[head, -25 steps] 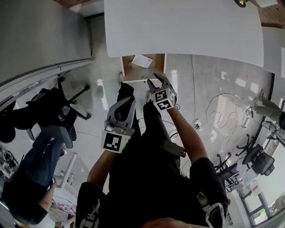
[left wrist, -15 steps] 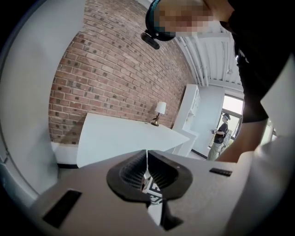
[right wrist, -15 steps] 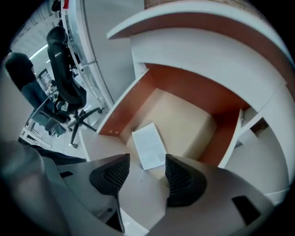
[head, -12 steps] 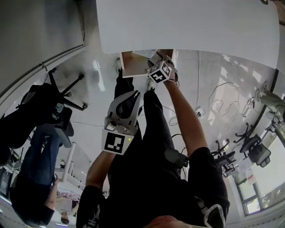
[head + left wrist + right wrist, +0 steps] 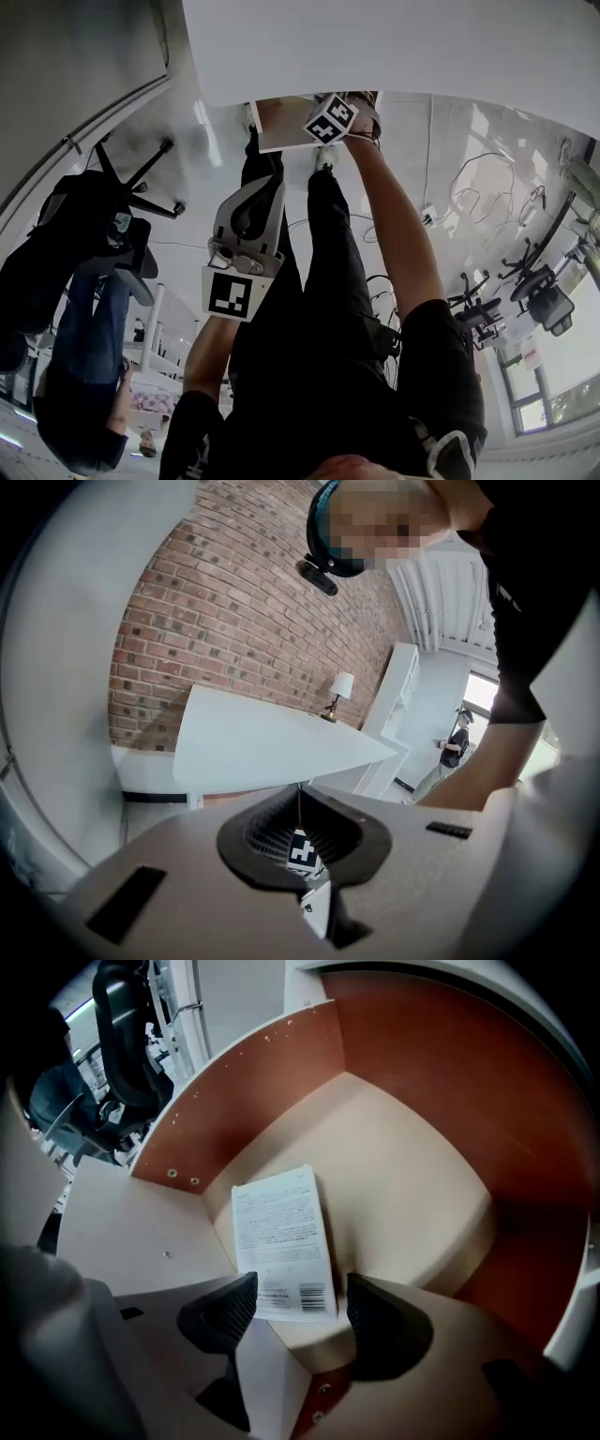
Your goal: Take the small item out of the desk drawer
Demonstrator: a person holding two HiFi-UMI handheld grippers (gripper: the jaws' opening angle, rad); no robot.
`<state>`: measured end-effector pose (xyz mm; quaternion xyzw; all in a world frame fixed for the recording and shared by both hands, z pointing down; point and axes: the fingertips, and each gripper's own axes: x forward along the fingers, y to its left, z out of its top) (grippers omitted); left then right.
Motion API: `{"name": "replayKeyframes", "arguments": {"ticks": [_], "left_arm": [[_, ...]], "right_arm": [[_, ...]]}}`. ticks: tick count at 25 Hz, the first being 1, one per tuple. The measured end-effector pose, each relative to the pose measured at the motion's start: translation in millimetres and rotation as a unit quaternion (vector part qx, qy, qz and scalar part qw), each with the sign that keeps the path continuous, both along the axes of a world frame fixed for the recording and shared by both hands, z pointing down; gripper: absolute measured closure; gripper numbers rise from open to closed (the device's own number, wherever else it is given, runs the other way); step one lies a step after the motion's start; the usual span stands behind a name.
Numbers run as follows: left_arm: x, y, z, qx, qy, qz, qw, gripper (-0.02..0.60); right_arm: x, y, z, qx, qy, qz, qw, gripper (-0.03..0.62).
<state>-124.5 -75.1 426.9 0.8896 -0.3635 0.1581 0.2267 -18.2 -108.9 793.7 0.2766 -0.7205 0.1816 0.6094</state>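
**Reaching into an open desk drawer, jaws spread over a small white packet**

Looking steeply down past dark trousers to a pale, glossy floor. Holding the right gripper (image 5: pixel 339 111) out at arm's length, right at the drawer (image 5: pixel 281 122) that stands pulled out from under the white desk (image 5: pixel 394 47).

Seen along the right gripper (image 5: pixel 298 1309): jaws spread wide, one to each side of the near, barcoded end of a small white packet (image 5: pixel 281 1227). Lying flat on the pale bottom of the drawer (image 5: pixel 244 1082), printed face up, close beside the reddish-brown side wall. Cannot tell whether either pad touches the packet.

Holding the left gripper (image 5: pixel 253 202) low over the thighs, well apart from the drawer, marker cube turned toward the head camera. Seen along the left gripper (image 5: pixel 300 797): jaws pressed together with nothing between them, pointing toward the white desk (image 5: pixel 262 747), with a brick wall (image 5: pixel 216 621) and a small lamp (image 5: pixel 339 686) beyond.

Off to the left in the head view: a black office chair (image 5: pixel 103 216) and a second person (image 5: pixel 84 375) in jeans.
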Motion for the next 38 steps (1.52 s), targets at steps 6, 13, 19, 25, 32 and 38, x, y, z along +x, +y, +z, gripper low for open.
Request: {"name": "replayKeyframes", "arguments": {"ticks": [6,13,19,25,32,38], "left_arm": [[2,-11,17,-0.001,-0.011,0.020,0.9997,0.568],[-6,-10,37,-0.033,-0.023,0.017,0.9991,0.568],[-2,-10,40,-0.036,-0.027,0.028,0.9986,0.568],[1,0,66,-0.079,-0.059,0.051,0.9939,0.553],[17,-12,130,0.029,-0.254,0.189,0.9482,0.385],[29,-2,216,-0.003,-0.363,0.349,0.8638,0.359]], "right_arm": [[7,0,15,-0.011,0.027,-0.022,0.999,0.308],[-2,2,1,0.042,0.053,-0.111,0.992,0.395],[-11,0,-15,0.066,0.039,-0.145,0.987,0.453],[-20,8,-28,0.075,0.021,-0.160,0.984,0.469],[-19,15,-34,0.092,0.025,-0.187,0.978,0.484],[-18,26,-40,0.097,0.017,-0.202,0.974,0.490]]}}
